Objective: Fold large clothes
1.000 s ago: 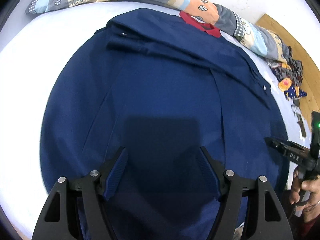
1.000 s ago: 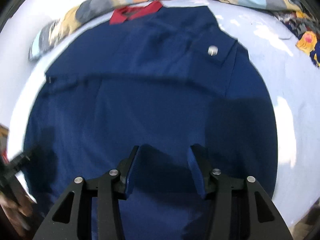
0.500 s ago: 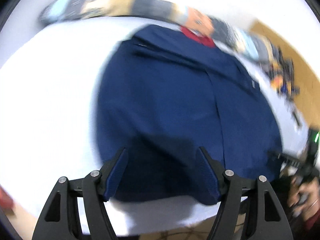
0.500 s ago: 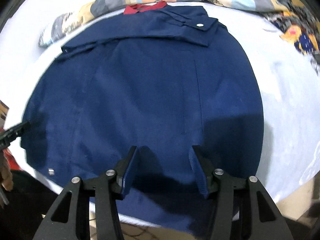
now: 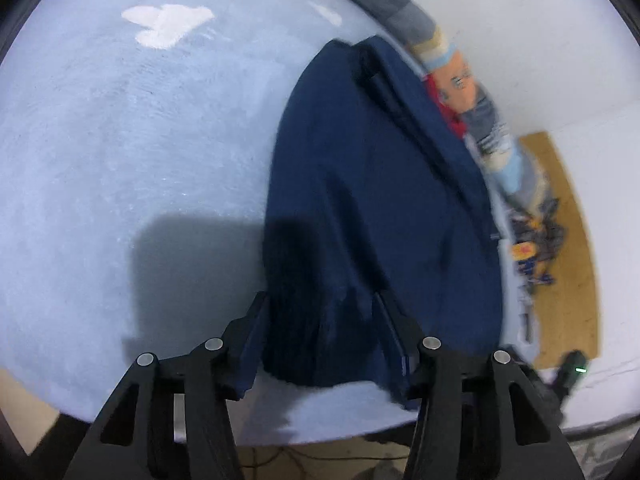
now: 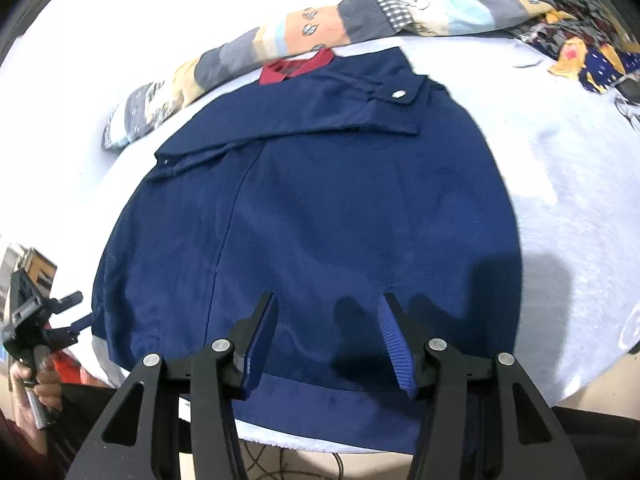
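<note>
The white worktop (image 5: 120, 152) lies bare and wide to the left of the navy garment (image 6: 320, 208), so a claw can pass there freely. At the far edge a rolled patchwork blanket (image 6: 328, 28) touches the red collar (image 6: 296, 66) and closes that side. On the right, white cloth is free up to the patterned fabric heap (image 6: 588, 60).

A white cloth-covered surface (image 6: 580, 208) carried 1 navy garment (image 6: 320, 208) spread flat, its hem at the near edge and its red collar (image 6: 296, 66) at the far side. A patchwork quilt roll (image 6: 360, 24) lay along the far edge, touching the collar. A small patterned cloth (image 6: 592, 64) rested at the far right corner.
</note>
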Tool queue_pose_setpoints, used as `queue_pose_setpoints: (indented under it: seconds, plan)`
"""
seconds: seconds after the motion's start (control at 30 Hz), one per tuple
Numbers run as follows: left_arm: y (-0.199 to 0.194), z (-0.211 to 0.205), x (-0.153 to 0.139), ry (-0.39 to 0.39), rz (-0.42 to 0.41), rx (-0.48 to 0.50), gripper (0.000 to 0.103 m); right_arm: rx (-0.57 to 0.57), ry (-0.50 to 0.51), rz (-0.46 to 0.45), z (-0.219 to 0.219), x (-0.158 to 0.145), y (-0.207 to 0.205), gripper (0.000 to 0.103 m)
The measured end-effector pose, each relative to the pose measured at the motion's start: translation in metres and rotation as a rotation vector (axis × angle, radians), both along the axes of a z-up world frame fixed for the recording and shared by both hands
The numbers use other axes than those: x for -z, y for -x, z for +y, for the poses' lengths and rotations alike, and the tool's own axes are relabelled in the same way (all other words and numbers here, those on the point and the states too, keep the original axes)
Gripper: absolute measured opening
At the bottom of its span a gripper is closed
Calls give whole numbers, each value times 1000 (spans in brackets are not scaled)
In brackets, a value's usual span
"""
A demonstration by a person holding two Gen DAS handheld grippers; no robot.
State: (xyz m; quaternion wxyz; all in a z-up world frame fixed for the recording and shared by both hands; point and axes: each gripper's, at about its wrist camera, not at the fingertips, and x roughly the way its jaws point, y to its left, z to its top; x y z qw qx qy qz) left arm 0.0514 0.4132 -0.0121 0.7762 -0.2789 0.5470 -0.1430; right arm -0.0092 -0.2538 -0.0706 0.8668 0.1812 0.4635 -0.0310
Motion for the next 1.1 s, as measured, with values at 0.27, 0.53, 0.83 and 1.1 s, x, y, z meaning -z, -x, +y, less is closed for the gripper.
queue_pose_setpoints:
  seconds: [0.27,0.53,0.83,1.1]
  plan:
    - [6,-13,-16,-187,-54,-17,19,158,-66,-34,-53,-8,19,56]
    - [43,3,-42,-300,-92,-63,37,351,-186,44,-116,7,41,62]
    - [20,24,-29,-205,-37,-134,75,315,-314,191,-123,49,44,63]
    - [-23,6,4,-183,32,-57,73,124,-289,264,-78,66,16,41]
